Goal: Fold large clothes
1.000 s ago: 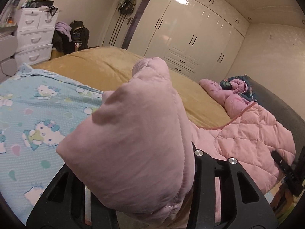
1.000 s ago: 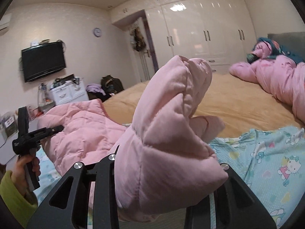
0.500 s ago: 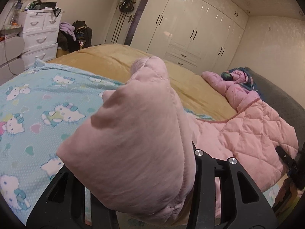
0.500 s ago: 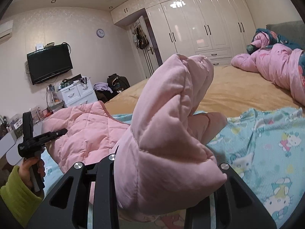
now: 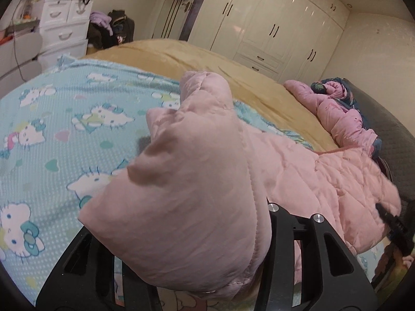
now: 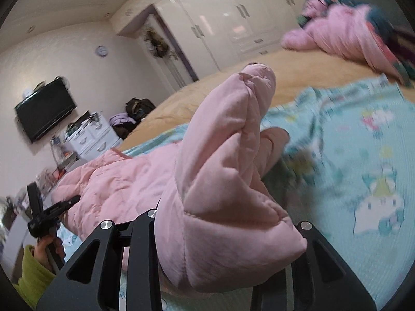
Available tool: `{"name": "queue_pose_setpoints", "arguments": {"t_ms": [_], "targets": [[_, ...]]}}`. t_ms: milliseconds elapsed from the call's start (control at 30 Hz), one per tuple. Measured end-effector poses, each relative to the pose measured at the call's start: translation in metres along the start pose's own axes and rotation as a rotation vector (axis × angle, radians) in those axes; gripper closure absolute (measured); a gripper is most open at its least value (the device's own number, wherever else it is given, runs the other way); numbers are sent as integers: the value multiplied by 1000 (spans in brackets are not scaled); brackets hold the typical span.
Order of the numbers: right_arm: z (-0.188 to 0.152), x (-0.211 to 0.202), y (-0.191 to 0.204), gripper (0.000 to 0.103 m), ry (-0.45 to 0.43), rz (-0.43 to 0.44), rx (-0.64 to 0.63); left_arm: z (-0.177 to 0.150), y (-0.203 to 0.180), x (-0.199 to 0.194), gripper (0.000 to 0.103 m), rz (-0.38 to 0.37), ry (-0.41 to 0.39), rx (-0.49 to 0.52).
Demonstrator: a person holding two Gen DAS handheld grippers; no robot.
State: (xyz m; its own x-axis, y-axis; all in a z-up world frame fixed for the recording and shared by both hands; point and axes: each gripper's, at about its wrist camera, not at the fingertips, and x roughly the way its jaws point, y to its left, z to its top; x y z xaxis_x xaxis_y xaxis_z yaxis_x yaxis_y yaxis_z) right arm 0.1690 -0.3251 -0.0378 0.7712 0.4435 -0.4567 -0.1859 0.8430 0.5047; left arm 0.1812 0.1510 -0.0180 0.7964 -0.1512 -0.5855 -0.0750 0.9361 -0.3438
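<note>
A pink quilted jacket [image 5: 324,178] stretches between my two grippers above a light blue cartoon-cat blanket [image 5: 52,119] on the bed. My left gripper [image 5: 181,267] is shut on a bunched end of the jacket [image 5: 186,194]. My right gripper [image 6: 220,267] is shut on the other bunched end [image 6: 228,176]. The jacket's body [image 6: 114,181] lies low over the blanket. The left gripper also shows in the right wrist view [image 6: 49,215], held by a hand in a green sleeve. The right gripper shows at the edge of the left wrist view [image 5: 391,223].
A tan bedspread [image 5: 207,62] covers the bed beyond the blanket. A second pink garment [image 5: 345,114] lies near the grey headboard [image 5: 389,134]. White wardrobes [image 5: 272,26], white drawers [image 5: 64,28], a wall TV [image 6: 44,111] and a clothes pile [image 5: 111,28] stand around the room.
Both grippers have dropped and tipped down toward the blanket, still holding the jacket ends. The jacket now hangs lower, close over the blanket. The right wrist view has rolled and blurred.
</note>
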Motion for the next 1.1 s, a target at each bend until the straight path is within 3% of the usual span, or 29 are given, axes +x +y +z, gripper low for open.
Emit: {"name": "queue_pose_setpoints", "arguments": {"t_ms": [167,267,400,633,800,867,933,1100], "targets": [[-18,6,-38,68,28,9,201,-7,13,10,59,12,38,-40],[-37,11,-63,60,49,9,343,-13,20,15,49,31,64,-65],[-61,16,-88,49,78,30,504,-18,33,28,26,68,127,-113],[-59,10,-77,40,87,-26,466,-21,41,28,19,75,137,-155],[-52,-4,-71,16,141,-17,491,-15,35,4,15,121,94,-126],[-47,-20,-75,9,120,-56,503,-11,34,-10,11,136,53,-114],[-36,-41,-73,9,76,-94,478,-7,35,-29,10,153,0,-104],[-12,-80,-48,7,-11,-174,301,4,29,-68,10,178,-90,-65]]}}
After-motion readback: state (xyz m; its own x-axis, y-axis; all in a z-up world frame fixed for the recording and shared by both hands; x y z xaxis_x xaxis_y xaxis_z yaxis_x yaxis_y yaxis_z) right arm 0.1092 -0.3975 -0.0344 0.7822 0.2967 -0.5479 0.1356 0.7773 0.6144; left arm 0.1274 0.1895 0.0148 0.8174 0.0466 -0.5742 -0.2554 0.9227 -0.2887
